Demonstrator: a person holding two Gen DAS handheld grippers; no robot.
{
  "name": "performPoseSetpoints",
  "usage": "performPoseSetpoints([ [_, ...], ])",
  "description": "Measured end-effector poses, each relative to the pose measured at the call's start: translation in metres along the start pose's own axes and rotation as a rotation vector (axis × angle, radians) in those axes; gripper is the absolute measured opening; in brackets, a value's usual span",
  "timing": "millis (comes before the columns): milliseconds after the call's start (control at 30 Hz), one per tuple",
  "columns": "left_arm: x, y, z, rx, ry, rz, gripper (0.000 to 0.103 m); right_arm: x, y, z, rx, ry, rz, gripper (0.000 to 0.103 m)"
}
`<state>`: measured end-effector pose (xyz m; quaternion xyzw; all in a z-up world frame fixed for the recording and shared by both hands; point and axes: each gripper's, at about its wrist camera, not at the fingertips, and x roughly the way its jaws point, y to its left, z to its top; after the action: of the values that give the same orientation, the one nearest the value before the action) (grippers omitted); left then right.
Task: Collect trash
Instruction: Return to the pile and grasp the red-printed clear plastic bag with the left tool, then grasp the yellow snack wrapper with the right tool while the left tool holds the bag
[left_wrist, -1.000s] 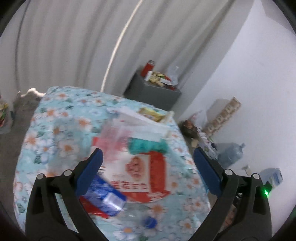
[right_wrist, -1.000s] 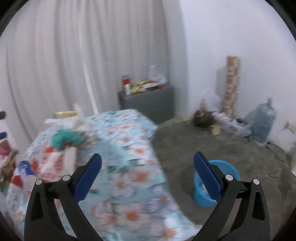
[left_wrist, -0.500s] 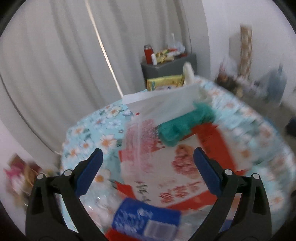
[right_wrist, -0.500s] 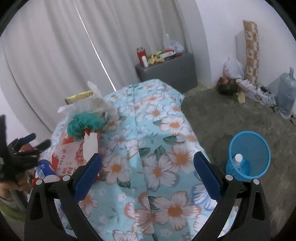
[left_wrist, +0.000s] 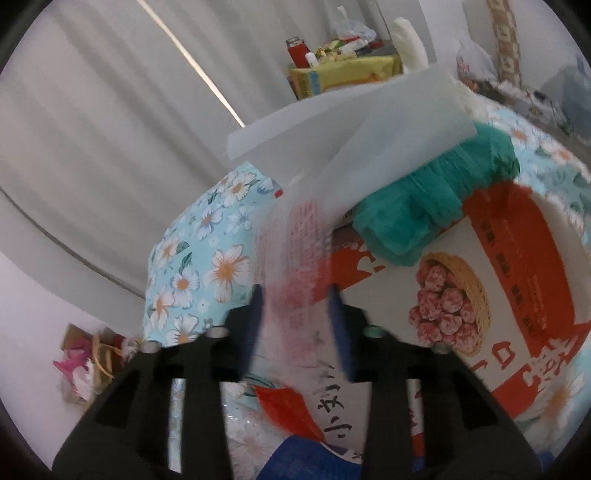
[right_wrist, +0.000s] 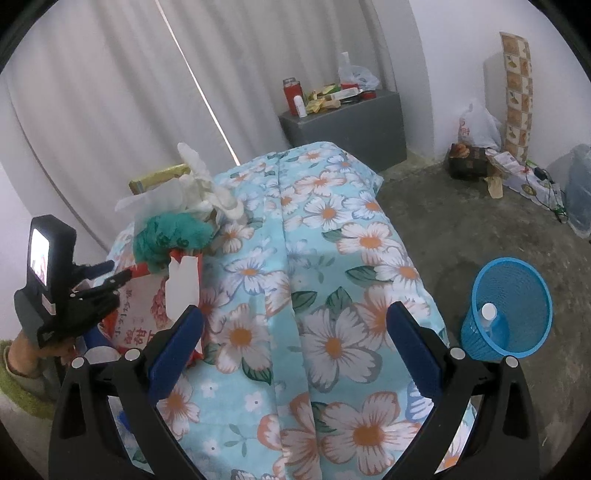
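My left gripper (left_wrist: 295, 317) has its jaws closing around a thin clear wrapper with red print (left_wrist: 295, 266), which lies on the trash pile on the flowered bench (right_wrist: 332, 258); whether the pads press it yet I cannot tell through the blur. I judge it light, limp and slippery, so I take its near edge. My right gripper (right_wrist: 295, 343) hovers with jaws apart, holding nothing. The blue basket (right_wrist: 517, 280) stands on the floor.

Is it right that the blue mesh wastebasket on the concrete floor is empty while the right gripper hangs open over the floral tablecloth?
Not quite: the blue mesh wastebasket already holds a white-capped plastic bottle, as the right wrist view shows. The rest stands: the right gripper is open above the floral tablecloth.
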<state>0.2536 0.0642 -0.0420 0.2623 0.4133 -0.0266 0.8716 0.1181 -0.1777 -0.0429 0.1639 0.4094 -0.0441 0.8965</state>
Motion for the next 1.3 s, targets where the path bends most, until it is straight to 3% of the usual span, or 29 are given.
performPoseSetpoints([
  [100,-0.001,0.009,-0.002,-0.067,-0.013,-0.033,0.009,-0.001,0.001,0.003,-0.001,-0.005,-0.001,0.096],
  [233,-0.010,0.021,-0.006,-0.129,-0.053,-0.048,0.001,-0.005,0.001,0.005,0.004,-0.016,0.004,0.096],
  [700,-0.057,0.063,-0.023,-0.339,-0.248,-0.167,0.000,-0.018,0.029,0.037,-0.041,-0.048,0.111,0.094],
  [967,-0.077,0.077,-0.033,-0.407,-0.332,-0.196,0.000,-0.011,0.059,0.071,-0.083,-0.043,0.194,0.080],
  [1100,-0.079,0.086,-0.036,-0.434,-0.347,-0.213,0.000,-0.007,0.092,0.101,-0.207,-0.064,0.234,0.075],
  [1300,-0.079,0.097,-0.040,-0.470,-0.349,-0.245,0.000,0.013,0.174,0.129,-0.686,-0.086,0.233,0.067],
])
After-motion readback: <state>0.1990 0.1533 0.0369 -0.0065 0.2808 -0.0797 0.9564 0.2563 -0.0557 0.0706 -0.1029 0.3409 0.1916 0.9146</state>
